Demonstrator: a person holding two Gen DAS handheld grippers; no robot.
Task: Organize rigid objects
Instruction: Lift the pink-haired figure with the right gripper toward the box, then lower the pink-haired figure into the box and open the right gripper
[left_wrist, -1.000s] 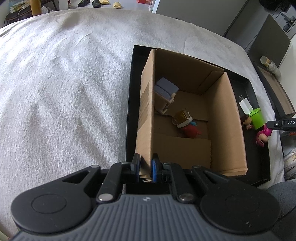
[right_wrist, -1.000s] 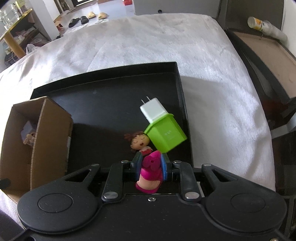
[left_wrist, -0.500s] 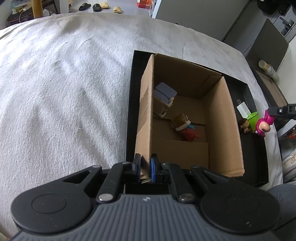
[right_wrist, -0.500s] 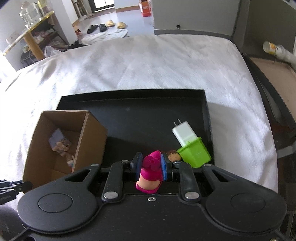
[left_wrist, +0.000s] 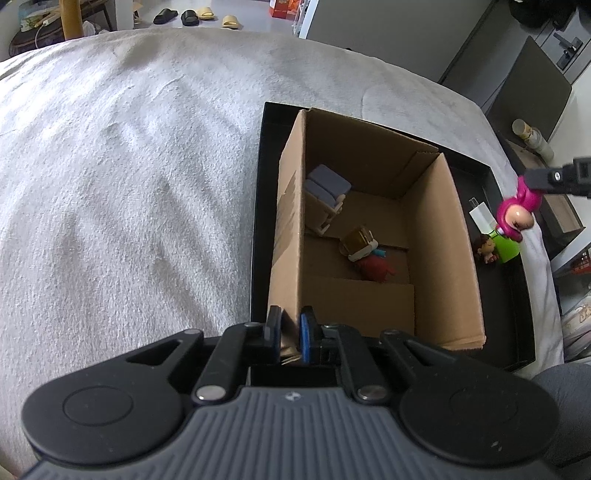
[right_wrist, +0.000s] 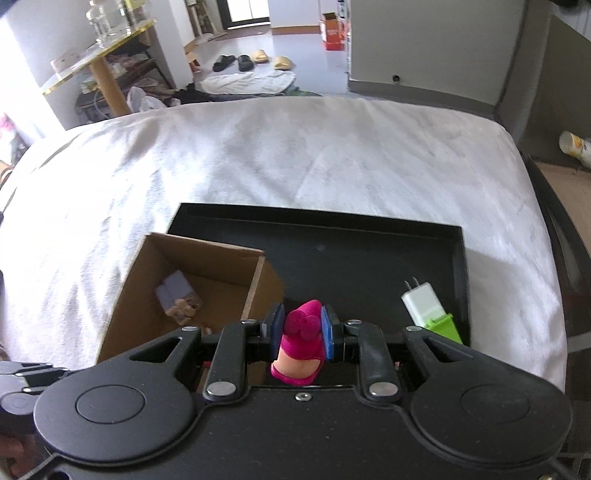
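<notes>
My left tongs (left_wrist: 290, 334) point steeply down at the near corner of the box (left_wrist: 447, 236), and they're clamped on its left wall, cardboard pinched between the blue pads. The box sits on the black tray (left_wrist: 517, 314), which lies on the white bed (left_wrist: 129, 184).

Right tongs (right_wrist: 302, 334) are tilted down too, hanging above the tray (right_wrist: 369, 251) just right of the box (right_wrist: 199, 258), and they're gripping the pink doll (right_wrist: 301, 343) by its head, the pale face hanging below the pads. From my left camera I see that doll (left_wrist: 515, 214) in the air, off the tray, out past the box's right wall, with the right tongs (left_wrist: 532, 184) reaching in from the edge.

Inside the box: a small chair (left_wrist: 327, 195) tipped against the left wall and a red figure (left_wrist: 367, 254) lying on the floor. On the tray, the white charger (right_wrist: 421, 301) touches the green bin (right_wrist: 445, 326); a brown-haired doll (left_wrist: 487, 248) sits beside the bin.
</notes>
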